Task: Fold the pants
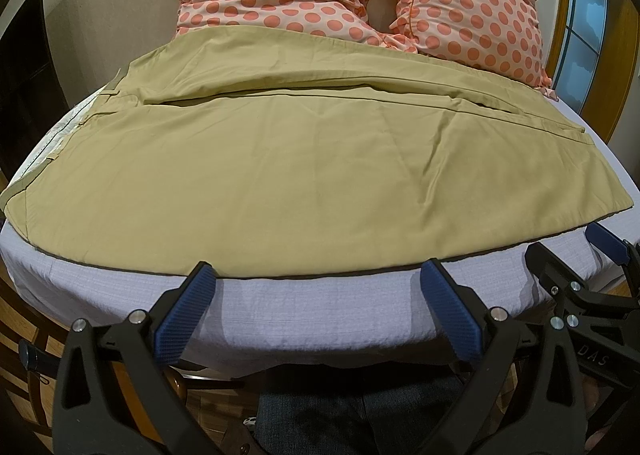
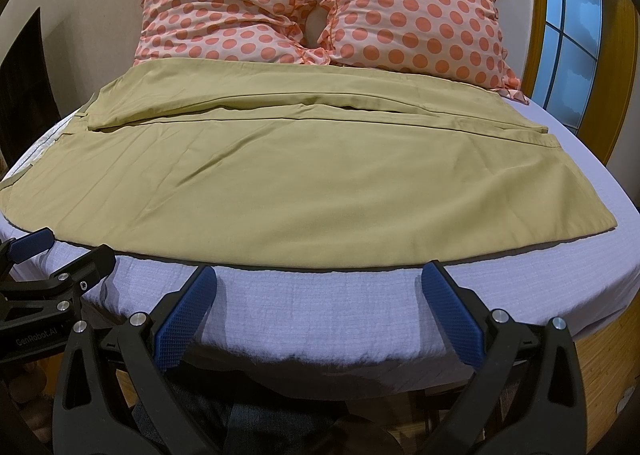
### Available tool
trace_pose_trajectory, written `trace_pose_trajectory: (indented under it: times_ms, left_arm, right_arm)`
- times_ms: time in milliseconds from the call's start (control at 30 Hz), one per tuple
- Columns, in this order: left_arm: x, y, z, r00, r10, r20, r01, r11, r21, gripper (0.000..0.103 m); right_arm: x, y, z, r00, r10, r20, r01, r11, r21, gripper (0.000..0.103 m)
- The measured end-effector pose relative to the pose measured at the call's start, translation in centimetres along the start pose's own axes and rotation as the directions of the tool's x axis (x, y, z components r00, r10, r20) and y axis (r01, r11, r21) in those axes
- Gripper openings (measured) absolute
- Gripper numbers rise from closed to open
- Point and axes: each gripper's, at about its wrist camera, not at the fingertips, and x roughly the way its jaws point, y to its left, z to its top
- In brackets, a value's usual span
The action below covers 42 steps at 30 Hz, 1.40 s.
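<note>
A bare strip of sheet point(image 2: 320, 303) runs along the near bed edge, open to both grippers. The pants point(image 2: 224, 183) cover the middle from side to side. Behind them two pillows point(image 2: 304, 11) wall off the head end; bare sheet shows past the right hem.

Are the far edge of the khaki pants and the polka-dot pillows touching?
Touching. In the right wrist view, the far edge of the pants lies against the base of the pillows, with no lavender sheet showing between them.
</note>
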Motion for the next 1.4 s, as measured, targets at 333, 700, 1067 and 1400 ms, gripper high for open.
trace_pose_trajectory:
  times_ms: [333,700,1067,1400]
  left_arm:
    - [0.0,0.0,0.01,1.0,0.0,0.001,0.0,1.0,0.0,0.101]
    - [-0.02,0.0,-0.01,1.0,0.0,0.002,0.0,1.0,0.0,0.101]
    - [-0.03,0.0,-0.01,1.0,0.0,0.004,0.0,1.0,0.0,0.101]
    - [-0.31,0.38,0.0,1.0,0.005,0.028,-0.006,1.0,0.007,0.101]
  right_arm:
    - [-0.02,-0.06,-0.01,1.0,0.0,0.001,0.0,1.0,0.0,0.102]
    - [-0.04,-0.06,-0.05,1.0,0.0,0.002,0.0,1.0,0.0,0.102]
    - [-0.06,-0.06,-0.01,1.0,0.0,0.002,0.0,1.0,0.0,0.102]
    - [-0.11,-0.76,0.27,0.999,0.035,-0.008,-0.036,0.999,-0.029,0.102]
